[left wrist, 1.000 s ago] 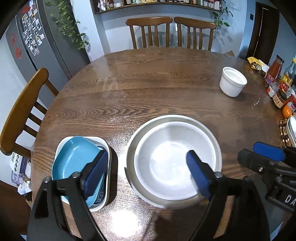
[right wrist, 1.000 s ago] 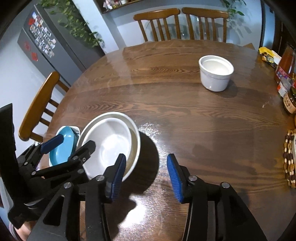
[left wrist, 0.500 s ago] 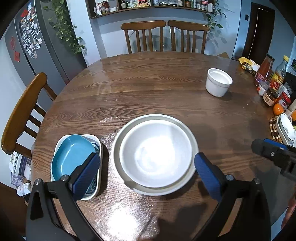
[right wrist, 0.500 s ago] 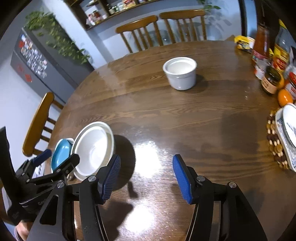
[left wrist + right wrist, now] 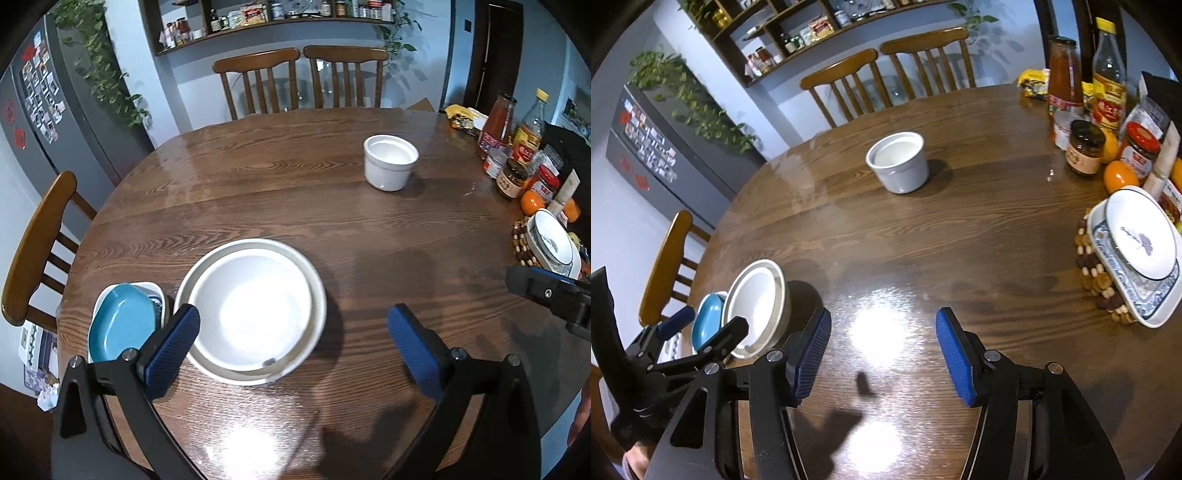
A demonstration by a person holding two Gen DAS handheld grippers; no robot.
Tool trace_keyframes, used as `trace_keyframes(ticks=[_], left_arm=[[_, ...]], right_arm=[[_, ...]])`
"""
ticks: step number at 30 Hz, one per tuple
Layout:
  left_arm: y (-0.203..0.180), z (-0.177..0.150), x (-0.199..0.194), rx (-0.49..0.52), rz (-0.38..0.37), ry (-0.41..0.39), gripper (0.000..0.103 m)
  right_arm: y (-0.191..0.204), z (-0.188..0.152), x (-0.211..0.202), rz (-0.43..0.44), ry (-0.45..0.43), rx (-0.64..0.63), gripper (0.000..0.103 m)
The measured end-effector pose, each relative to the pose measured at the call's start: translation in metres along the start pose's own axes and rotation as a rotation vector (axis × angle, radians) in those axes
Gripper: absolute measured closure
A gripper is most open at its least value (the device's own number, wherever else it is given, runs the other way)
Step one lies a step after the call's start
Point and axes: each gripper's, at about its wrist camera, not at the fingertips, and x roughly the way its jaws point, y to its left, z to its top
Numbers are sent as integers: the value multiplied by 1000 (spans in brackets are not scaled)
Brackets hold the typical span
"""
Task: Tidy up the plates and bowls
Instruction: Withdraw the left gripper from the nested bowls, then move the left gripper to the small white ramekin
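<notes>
Beside left gripper [image 5: 291, 339] fingers | stacked white bowls [image 5: 255, 314], untouched

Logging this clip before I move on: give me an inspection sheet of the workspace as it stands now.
Surface: round wooden table, glossy, with light glare.
Job's things: white bowl nested in a larger one; blue dish in a white dish beside it; white cup standing alone; small plate on a patterned tray, on a bead mat.
Clutter: bottles, jars and oranges at the right edge.
Grippers: left gripper wide open, empty; right gripper open, empty. Both jaws have just been opening.
Cables: nothing seen.
Surroundings: chairs, fridge, shelf, plants.
</notes>
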Motion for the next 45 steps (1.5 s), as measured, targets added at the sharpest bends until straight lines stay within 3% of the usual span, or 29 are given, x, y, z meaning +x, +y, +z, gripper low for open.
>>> trace_keyframes(ticks=[13, 25, 33, 45], left_arm=[[-43, 13, -10, 53, -16, -45, 1], [-61, 40, -7, 62, -5, -74, 1], [-60, 83, 19, 4, 26, -49, 1], [-58, 142, 94, -106, 63, 30, 2]], right_arm=[[-36, 15, -30, -33, -53, -16, 43], [-38, 49, -41, -63, -86, -106, 43], [-34, 82, -27, -69, -77, -137, 43], [-20, 155, 53, -68, 12, -175, 43]])
